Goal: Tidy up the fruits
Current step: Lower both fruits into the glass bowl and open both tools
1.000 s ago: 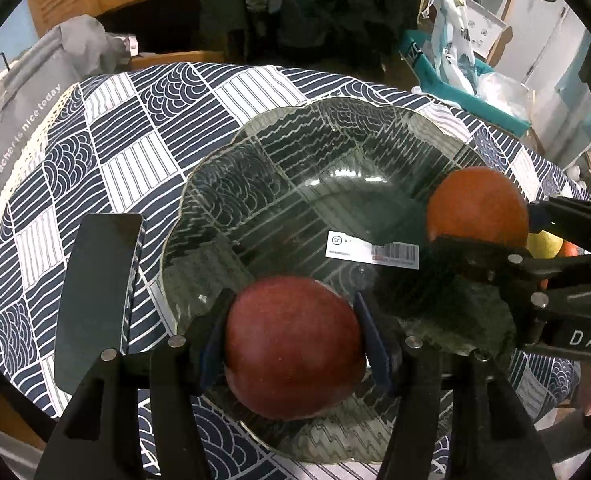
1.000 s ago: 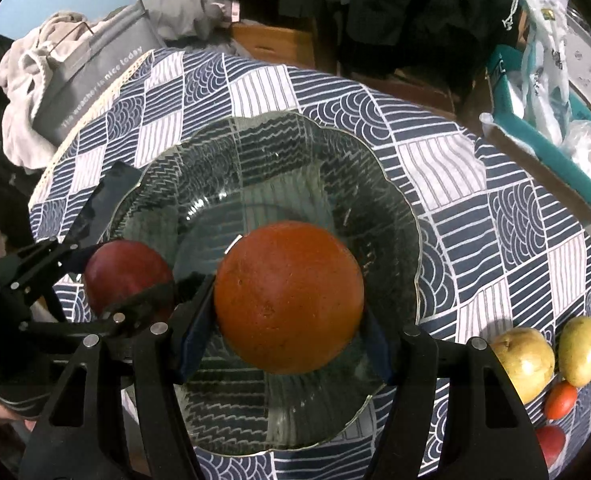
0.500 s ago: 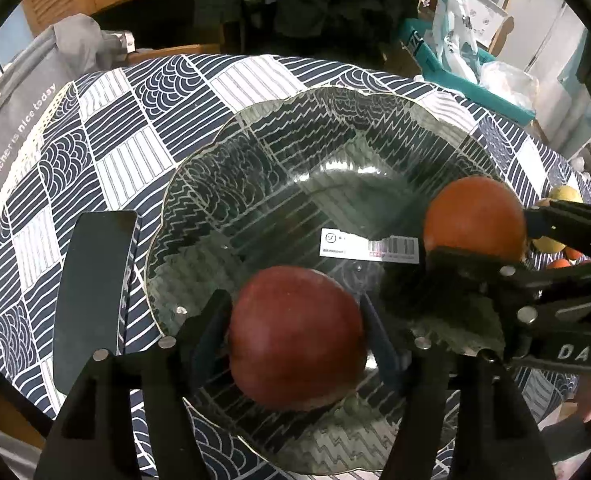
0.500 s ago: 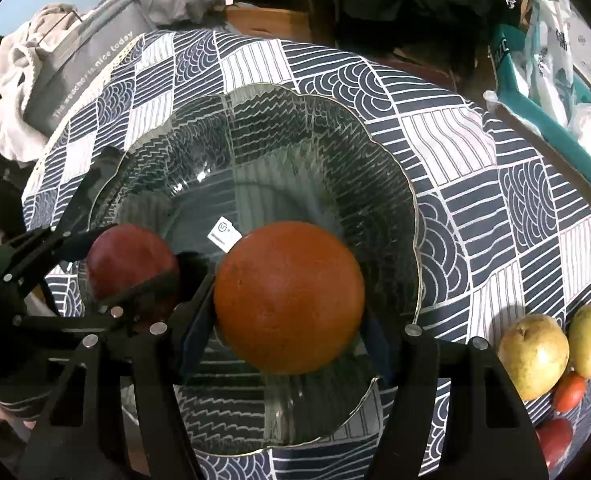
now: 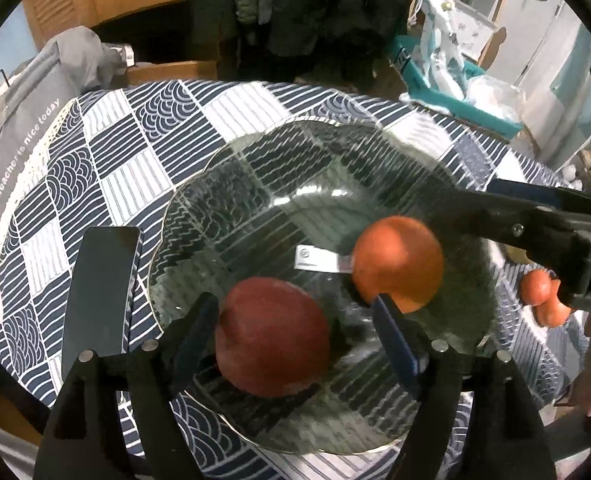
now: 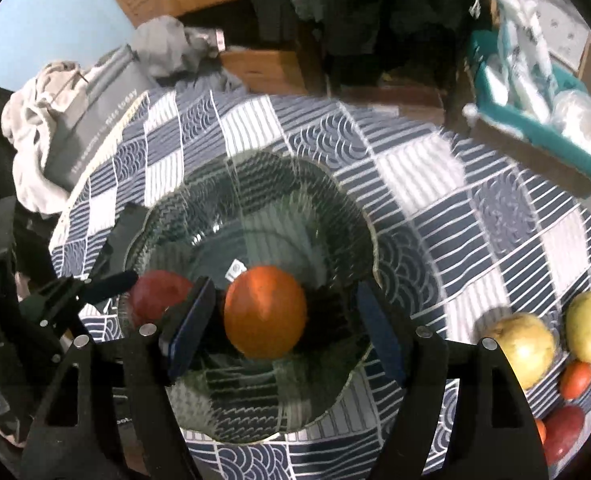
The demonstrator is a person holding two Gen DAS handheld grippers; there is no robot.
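Resting in a clear glass bowl (image 5: 223,184) on a blue-and-white patterned tablecloth (image 5: 107,152), a red apple (image 5: 273,338) and an orange (image 5: 397,264) sit side by side, close together but apart. The left gripper (image 5: 295,340) hangs over the bowl's near side with its jaws opening: the apple lies between the two blue pads, nearer the left-hand one, and a clear gap shows between the fruit and the right-hand pad (image 5: 395,344). From the right wrist camera, the right gripper (image 6: 283,332) likewise has its jaws opening around the orange (image 6: 265,316), which lies in the bowl (image 6: 335,208) between the fingers. The left-hand pad (image 6: 189,328) stands just beside the orange, while the right-hand pad is well clear of it, dark glass showing in the gap. Neither fruit looks pressed by the pads. The apple (image 6: 155,294) appears in this view to the left of the orange, partly hidden behind the right gripper's left-hand finger, with the left gripper (image 6: 107,284) reaching in from the frame's left edge. A white barcode label (image 5: 319,260) shows through the bowl's base next to the orange. On the cloth to the right of the bowl lie two yellow-green fruits (image 6: 523,346) and several small red ones (image 6: 575,378). A dark flat slab (image 5: 99,288) lies on the cloth against the bowl's left rim, and a grey bag (image 5: 19,148) sits at the table's far left.
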